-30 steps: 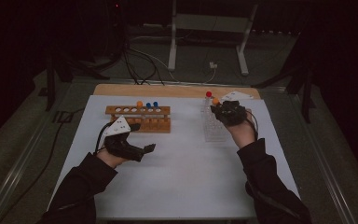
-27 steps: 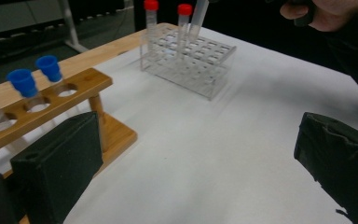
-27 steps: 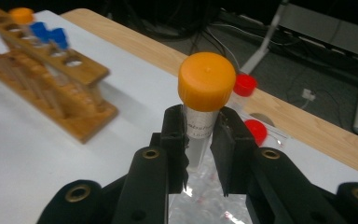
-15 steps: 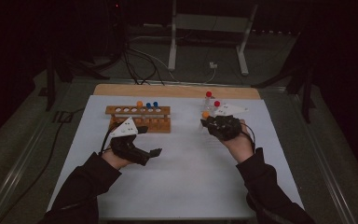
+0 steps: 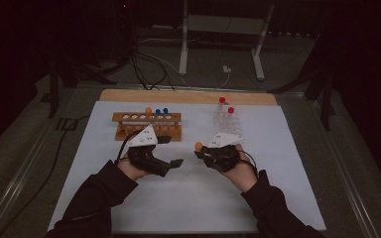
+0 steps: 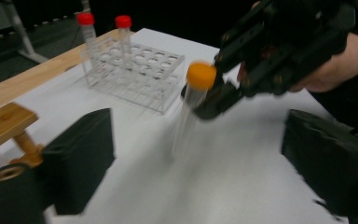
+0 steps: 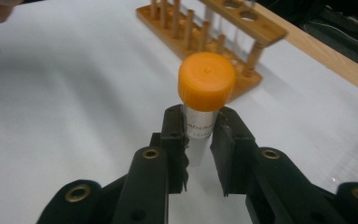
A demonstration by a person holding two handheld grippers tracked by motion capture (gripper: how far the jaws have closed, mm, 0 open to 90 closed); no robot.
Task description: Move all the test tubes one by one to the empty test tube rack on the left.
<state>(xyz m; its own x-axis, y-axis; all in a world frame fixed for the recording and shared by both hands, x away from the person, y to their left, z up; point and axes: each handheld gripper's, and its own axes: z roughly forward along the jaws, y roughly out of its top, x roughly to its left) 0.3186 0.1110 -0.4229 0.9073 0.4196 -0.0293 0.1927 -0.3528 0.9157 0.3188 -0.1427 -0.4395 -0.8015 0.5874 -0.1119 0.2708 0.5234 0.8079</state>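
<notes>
My right gripper (image 5: 204,154) is shut on a clear tube with an orange cap (image 5: 198,146), gripping it just under the cap (image 7: 206,81) and holding it upright above the white sheet. In the left gripper view the tube (image 6: 200,77) hangs ahead of my jaws in the right gripper (image 6: 223,93). My left gripper (image 5: 171,151) faces it from the left. Its jaws have just been closing but stand apart with nothing between them; the tube is a little beyond the fingertips (image 6: 88,140).
A wooden rack (image 5: 146,124) behind the left gripper holds one orange-capped (image 5: 148,110) and two blue-capped tubes (image 5: 161,111). A clear plastic rack (image 5: 226,124) behind the right gripper holds two red-capped tubes (image 5: 222,100). A wooden board (image 5: 188,96) edges the white sheet (image 5: 188,203).
The right gripper has carried the orange-capped tube from the clear rack leftward and toward the person. The left gripper has shifted slightly right toward it.
</notes>
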